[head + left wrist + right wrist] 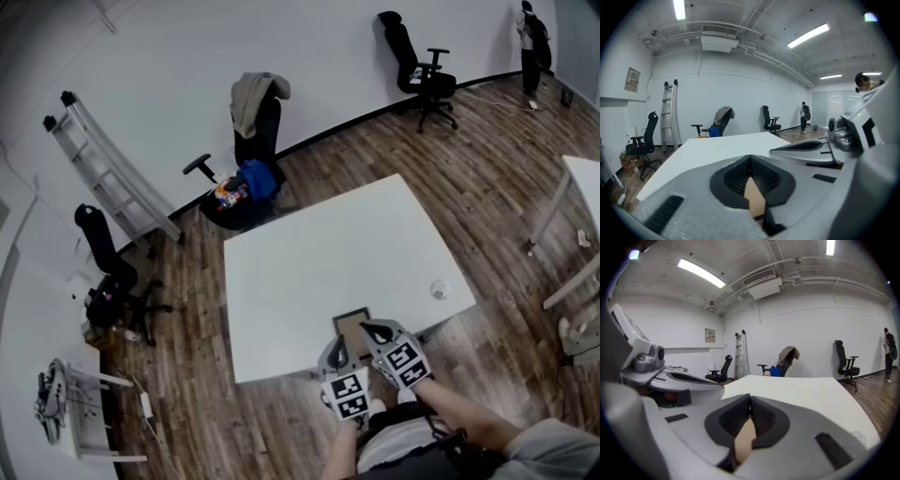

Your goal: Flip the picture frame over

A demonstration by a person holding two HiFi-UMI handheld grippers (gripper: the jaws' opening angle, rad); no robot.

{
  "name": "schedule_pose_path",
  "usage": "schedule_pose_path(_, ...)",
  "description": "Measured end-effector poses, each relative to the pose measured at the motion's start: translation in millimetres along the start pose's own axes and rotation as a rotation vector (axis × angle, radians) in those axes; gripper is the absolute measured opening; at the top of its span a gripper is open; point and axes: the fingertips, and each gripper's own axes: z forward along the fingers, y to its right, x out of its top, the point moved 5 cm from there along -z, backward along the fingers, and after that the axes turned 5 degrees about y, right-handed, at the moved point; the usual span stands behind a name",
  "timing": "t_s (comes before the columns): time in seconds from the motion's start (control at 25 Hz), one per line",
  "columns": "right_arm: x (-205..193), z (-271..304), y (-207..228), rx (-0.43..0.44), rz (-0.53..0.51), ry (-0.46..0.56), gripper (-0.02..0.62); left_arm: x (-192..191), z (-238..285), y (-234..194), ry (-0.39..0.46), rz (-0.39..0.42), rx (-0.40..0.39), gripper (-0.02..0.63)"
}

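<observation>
Firmly within both grippers (pixel 339 347) (pixel 371 330), picture frame (pixel 352 319)

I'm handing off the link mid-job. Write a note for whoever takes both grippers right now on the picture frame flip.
Grippers: the left gripper is shut on the picture frame, with a thin brown edge between its pads. The right gripper is shut on the same frame, close beside the left one.
Things: the frame is at the near edge of the white table, its brown face with a dark border facing up. Whether it is off the tabletop cannot be told.
Done: both grips are taken.
Left: turn the frame over, set it down, release.
</observation>
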Motion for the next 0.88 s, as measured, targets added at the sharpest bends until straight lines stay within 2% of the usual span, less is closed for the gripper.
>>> schedule_pose_path(0.88,-2.0,-2.3,-5.4,0.022,0.006,-0.014,0.000,-3.7,-4.4,1.1,-0.012,-0.020,0.008,0.003)
